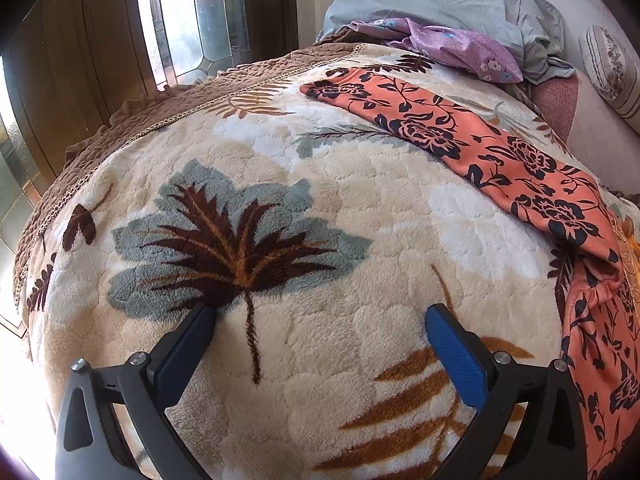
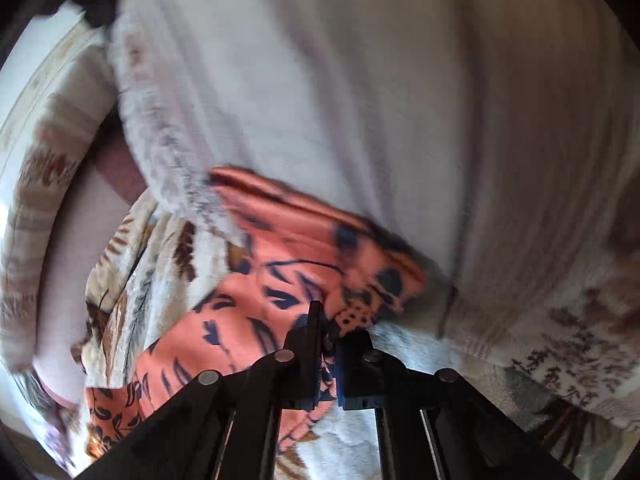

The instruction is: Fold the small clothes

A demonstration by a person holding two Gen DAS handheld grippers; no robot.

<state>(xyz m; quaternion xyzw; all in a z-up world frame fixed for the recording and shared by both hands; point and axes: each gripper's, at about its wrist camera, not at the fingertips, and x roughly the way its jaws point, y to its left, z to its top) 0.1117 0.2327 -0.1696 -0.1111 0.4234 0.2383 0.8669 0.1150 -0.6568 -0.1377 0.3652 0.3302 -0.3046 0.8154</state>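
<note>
An orange garment [image 1: 460,136] printed with dark flowers lies across the right side of the plush leaf-patterned blanket [image 1: 280,184], running from the upper middle down to the lower right. My left gripper [image 1: 320,316] is open just above the blanket, well to the left of the garment, with nothing between its blue pads [image 1: 456,356]. In the blurred right wrist view, my right gripper [image 2: 332,326] is shut on a bunched edge of the orange garment [image 2: 280,264], and cloth shows between the jaws.
At the head of the bed are a grey pillow [image 1: 432,4], a purple flowered cloth [image 1: 452,44] and a striped bolster [image 1: 612,68]. A brown quilted bed edge [image 1: 132,120] and a glazed door [image 1: 192,16] lie to the left. A pale fuzzy cover [image 2: 360,80] fills the upper part of the right wrist view.
</note>
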